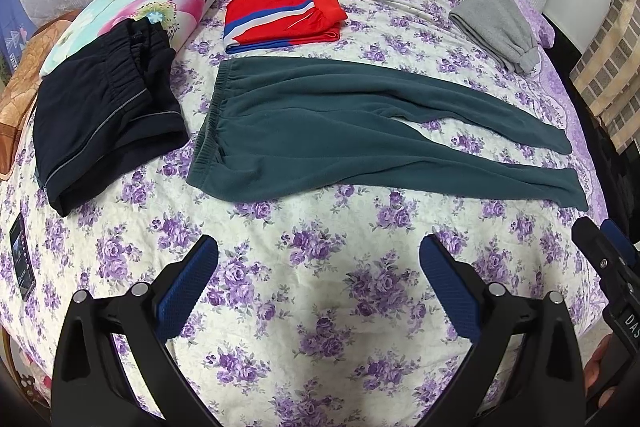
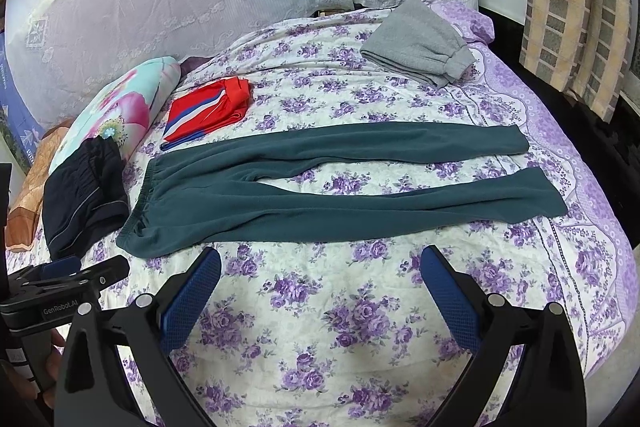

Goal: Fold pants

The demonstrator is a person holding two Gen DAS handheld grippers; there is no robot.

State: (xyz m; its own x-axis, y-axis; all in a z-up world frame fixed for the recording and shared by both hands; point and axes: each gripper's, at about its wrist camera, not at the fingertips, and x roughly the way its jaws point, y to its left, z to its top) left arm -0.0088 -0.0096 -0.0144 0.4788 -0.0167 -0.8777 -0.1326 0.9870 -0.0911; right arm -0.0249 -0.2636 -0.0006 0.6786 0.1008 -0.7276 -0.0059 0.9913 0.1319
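Dark teal pants [image 1: 320,131] lie flat and unfolded across the flowered bed, waistband at the left, both legs running to the right and slightly apart; they also show in the right wrist view [image 2: 320,195]. My left gripper [image 1: 318,247] is open and empty, held above the bedspread just in front of the pants' near edge. My right gripper [image 2: 320,259] is open and empty, also just in front of the near leg. The right gripper shows at the right edge of the left wrist view [image 1: 608,247], and the left gripper at the left edge of the right wrist view [image 2: 80,275].
Folded black shorts [image 1: 104,123] lie left of the pants. Folded red, white and blue shorts [image 1: 280,21] lie behind them. Folded grey pants [image 1: 496,27] lie at the back right. A flowered pillow [image 1: 152,3] and a phone [image 1: 22,259] are at the left. The bedspread [image 1: 320,307] fills the foreground.
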